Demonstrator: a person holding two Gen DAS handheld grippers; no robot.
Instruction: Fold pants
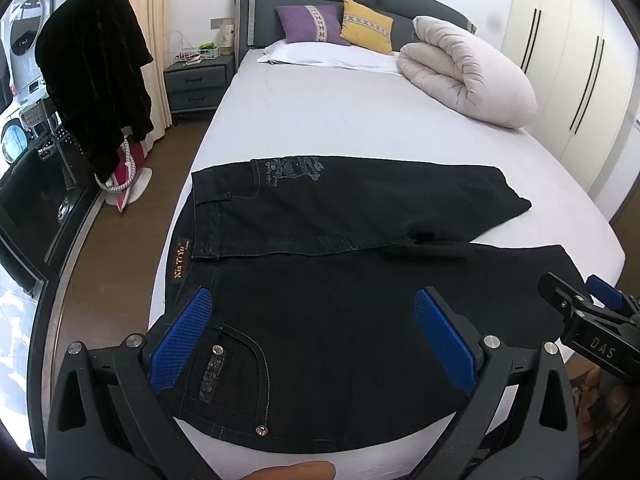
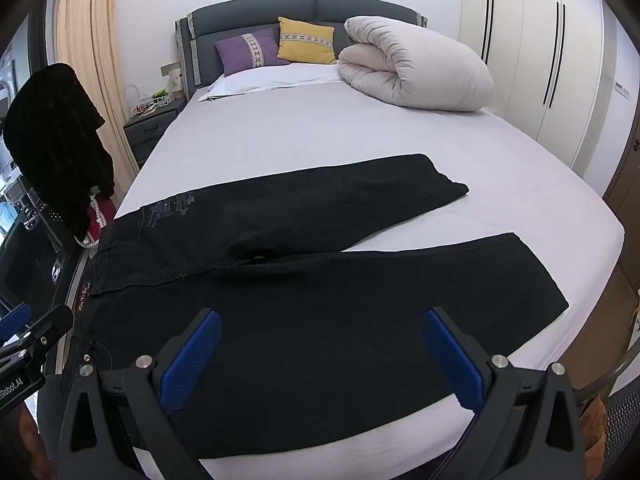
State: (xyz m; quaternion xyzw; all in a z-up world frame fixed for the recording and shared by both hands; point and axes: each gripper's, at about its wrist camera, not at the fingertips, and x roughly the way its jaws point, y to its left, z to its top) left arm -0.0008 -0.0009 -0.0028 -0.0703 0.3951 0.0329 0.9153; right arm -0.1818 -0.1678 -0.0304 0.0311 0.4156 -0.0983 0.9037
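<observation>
A pair of black jeans [image 1: 340, 264] lies spread flat across the foot of the bed, waistband to the left, both legs running right and splayed apart. It also shows in the right wrist view [image 2: 320, 288]. My left gripper [image 1: 312, 308] is open and empty, hovering over the near hip and pocket. My right gripper [image 2: 320, 332] is open and empty over the near leg. The right gripper also shows at the right edge of the left wrist view [image 1: 580, 292].
The bed [image 1: 320, 120] has a white sheet, a rolled duvet [image 1: 468, 68] at the far right, and purple and yellow cushions by the headboard. A dark garment [image 1: 96, 80] hangs at left over the floor. A wardrobe [image 1: 568, 60] stands at right.
</observation>
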